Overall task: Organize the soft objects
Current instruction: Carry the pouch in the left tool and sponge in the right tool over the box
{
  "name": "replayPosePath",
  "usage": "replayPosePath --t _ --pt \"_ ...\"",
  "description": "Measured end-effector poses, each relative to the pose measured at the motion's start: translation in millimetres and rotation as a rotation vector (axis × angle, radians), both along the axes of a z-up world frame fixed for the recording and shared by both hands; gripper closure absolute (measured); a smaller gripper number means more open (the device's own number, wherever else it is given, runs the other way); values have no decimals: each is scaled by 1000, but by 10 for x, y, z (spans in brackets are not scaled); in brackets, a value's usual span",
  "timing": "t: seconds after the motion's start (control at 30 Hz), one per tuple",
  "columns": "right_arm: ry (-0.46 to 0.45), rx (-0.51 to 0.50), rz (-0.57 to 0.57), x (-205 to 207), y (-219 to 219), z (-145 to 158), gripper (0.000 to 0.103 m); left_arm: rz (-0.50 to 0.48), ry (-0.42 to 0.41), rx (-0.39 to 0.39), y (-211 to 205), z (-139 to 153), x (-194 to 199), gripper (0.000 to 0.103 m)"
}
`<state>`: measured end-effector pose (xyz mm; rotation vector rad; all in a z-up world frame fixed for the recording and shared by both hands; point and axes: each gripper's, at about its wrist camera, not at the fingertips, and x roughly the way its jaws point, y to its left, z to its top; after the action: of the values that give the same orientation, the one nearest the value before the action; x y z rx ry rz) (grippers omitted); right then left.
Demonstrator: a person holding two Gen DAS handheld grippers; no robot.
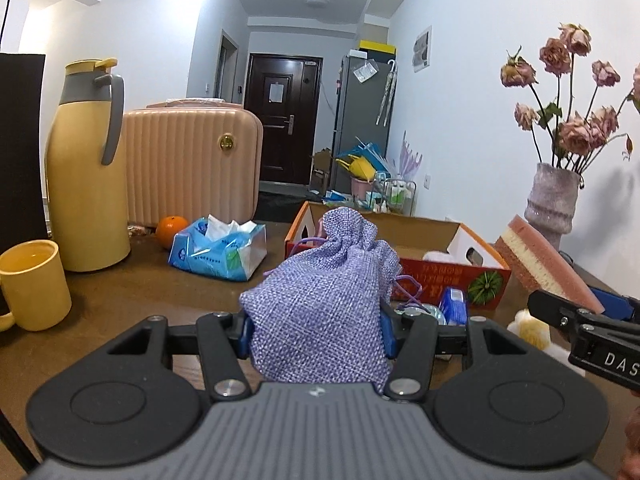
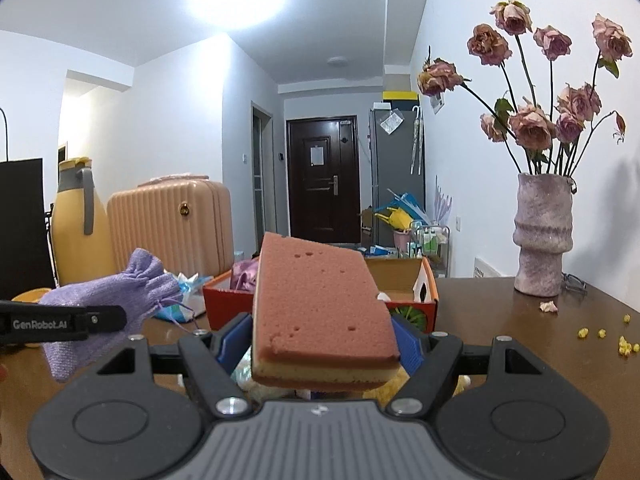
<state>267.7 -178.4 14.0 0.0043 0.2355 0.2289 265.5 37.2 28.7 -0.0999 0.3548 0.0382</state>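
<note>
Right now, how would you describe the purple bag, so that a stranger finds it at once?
Find the brown table with the red cardboard box. In front of that box, the left gripper holds a lilac burlap drawstring pouch above the table. Unlike the pink sponge beside it, it is woven and gathered at the neck.
</note>
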Motion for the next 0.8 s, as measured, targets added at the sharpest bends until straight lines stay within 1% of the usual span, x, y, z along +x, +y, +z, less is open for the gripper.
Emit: replayPosePath --t 0.2,0.47,0.8 --pt "-31 1 -8 129 50 43 30 13 -15 -10 -23 59 128 48" --pt "-45 5 -21 354 69 65 30 26 -33 -13 -63 126 323 48" --pt "-59 35 -51 726 56 107 30 57 -39 -47 -39 180 673 48"
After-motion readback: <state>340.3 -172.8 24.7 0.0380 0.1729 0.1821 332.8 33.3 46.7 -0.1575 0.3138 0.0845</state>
